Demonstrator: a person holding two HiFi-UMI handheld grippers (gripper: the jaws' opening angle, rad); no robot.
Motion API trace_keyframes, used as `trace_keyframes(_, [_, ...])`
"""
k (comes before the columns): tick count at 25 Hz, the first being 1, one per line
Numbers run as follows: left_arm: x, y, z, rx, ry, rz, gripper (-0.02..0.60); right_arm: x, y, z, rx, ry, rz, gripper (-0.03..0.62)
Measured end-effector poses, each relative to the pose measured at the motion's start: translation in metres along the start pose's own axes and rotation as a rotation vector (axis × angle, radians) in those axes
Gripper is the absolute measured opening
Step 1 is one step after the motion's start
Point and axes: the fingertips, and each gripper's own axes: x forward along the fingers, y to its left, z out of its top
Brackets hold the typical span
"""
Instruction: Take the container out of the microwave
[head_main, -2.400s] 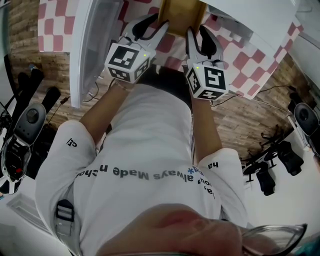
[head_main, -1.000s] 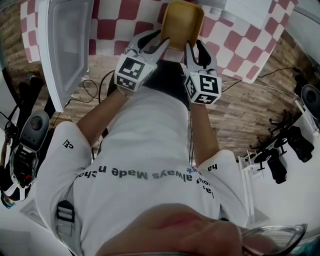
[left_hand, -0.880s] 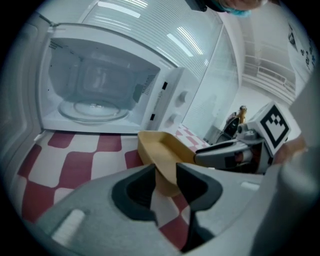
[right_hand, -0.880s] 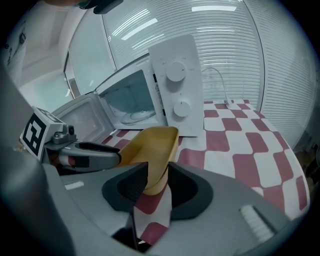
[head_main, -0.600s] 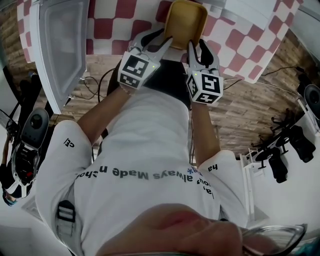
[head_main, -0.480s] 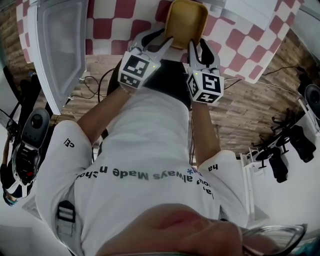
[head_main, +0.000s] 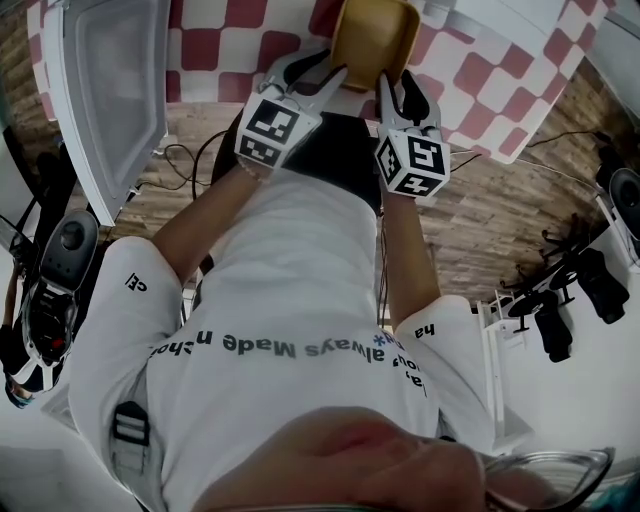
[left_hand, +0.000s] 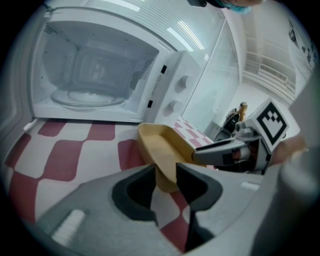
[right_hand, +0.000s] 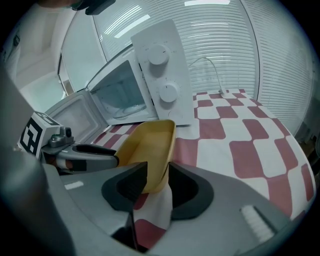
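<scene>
The yellow container (head_main: 372, 35) is outside the microwave, low over the red-and-white checked tablecloth (head_main: 480, 80); I cannot tell whether it touches it. My left gripper (head_main: 318, 68) is shut on its near left rim, seen close up in the left gripper view (left_hand: 165, 175) with the container (left_hand: 160, 145) wall between the pads. My right gripper (head_main: 400, 85) grips the near right rim; its jaws have just been opening a little, and the container (right_hand: 145, 145) wall still fills the gap between its pads (right_hand: 157, 180). The container looks empty.
The white microwave (left_hand: 90, 75) stands open and empty behind the container, its dials (right_hand: 160, 75) to the right. Its open door (head_main: 110, 90) sticks out at the left of the head view. Camera gear lies on the wooden floor (head_main: 480, 210) at both sides.
Both grippers and the container have shifted toward the top of the head view, away from my body and lower toward the tablecloth. Both still hold the rim.
</scene>
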Motion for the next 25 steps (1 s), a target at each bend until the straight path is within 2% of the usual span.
trace_keyframes(4, [-0.005,0.002,0.003,-0.014,-0.005,0.002,0.136,-0.007,-0.001,0.007,0.008,-0.027,-0.014,0.137])
trace_keyframes(11, [-0.032,0.006,0.030,0.012,-0.068,0.050,0.144,-0.031,0.005,0.043,-0.068,-0.099,-0.019,0.127])
trace_keyframes(20, [-0.094,-0.008,0.106,0.059,-0.207,0.063,0.120,-0.084,0.063,0.119,-0.225,-0.223,0.069,0.121])
trace_keyframes(25, [-0.135,-0.024,0.151,0.098,-0.289,0.041,0.097,-0.113,0.103,0.161,-0.286,-0.294,0.122,0.114])
